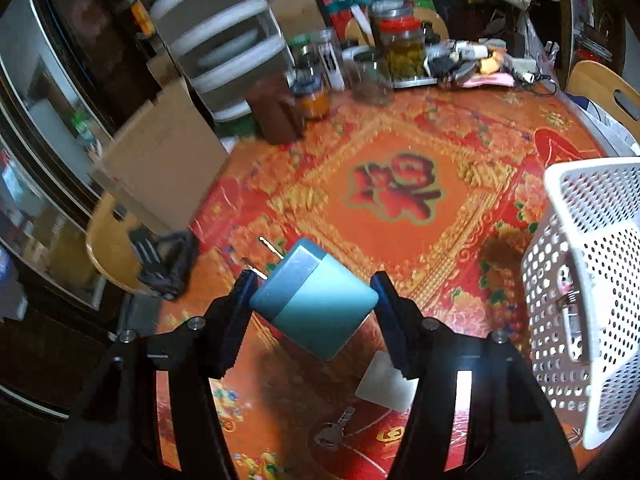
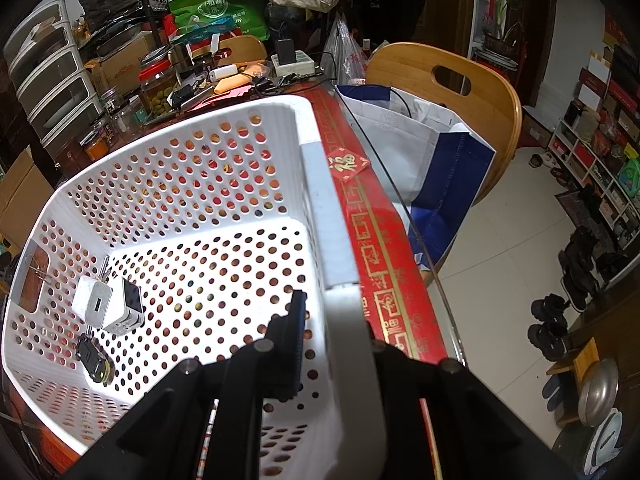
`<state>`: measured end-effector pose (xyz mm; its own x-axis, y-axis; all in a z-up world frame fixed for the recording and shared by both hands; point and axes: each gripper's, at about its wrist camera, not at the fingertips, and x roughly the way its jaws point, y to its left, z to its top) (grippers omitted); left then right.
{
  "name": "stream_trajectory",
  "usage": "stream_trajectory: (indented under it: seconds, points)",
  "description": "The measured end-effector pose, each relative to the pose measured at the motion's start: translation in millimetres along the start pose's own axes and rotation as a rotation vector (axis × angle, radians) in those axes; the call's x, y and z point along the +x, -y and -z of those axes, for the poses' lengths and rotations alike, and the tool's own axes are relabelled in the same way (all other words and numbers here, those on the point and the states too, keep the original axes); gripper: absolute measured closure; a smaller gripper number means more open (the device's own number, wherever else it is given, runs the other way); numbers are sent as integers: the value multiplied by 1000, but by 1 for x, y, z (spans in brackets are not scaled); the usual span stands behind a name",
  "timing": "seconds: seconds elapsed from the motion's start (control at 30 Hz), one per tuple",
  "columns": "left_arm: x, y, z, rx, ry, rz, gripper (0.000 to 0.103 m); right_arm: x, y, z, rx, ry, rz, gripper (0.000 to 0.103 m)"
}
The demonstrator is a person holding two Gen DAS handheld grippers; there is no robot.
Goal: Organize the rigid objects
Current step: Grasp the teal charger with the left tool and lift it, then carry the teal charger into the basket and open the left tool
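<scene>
Nearest to us, our left gripper point(image 1: 314, 294) holds a teal plug adapter point(image 1: 314, 300) between its two dark pads, one pad pressed on each side. The adapter sits tilted, its two metal prongs point(image 1: 266, 254) pointing up and to the left, away from the gripper. It hangs clear of the red patterned bench point(image 1: 392, 184) below.

Just under the gripper, on the bench, lie a key point(image 1: 334, 432) and a pale card point(image 1: 386, 386).

To the right of the gripper, near but not touching, stands the white perforated basket point(image 1: 592, 280). We judge the coming move to be a carry rightward and over its rim, since the adapter lies left of the basket wall.

Our right gripper point(image 2: 336, 344) is clamped narrowly on the basket's near rim point(image 2: 352, 360), one finger inside the wall and one outside, steadying it. Beyond it, on the basket floor to the left, rest a white charger point(image 2: 106, 304) and a small dark object point(image 2: 94, 358).
</scene>
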<state>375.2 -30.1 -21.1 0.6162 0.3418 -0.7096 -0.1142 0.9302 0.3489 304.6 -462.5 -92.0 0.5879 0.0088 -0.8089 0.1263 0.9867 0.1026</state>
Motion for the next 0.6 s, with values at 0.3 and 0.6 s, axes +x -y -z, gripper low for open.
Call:
stream_trajectory:
  seconds: [0.3,0.6]
  points:
    - [-94,58,-7,80,127,87,47,-1,0,0,0,6,-11,91]
    - [-148,173,-3,247,160,170,47,-1,-1,-1,-5,7,-3,91]
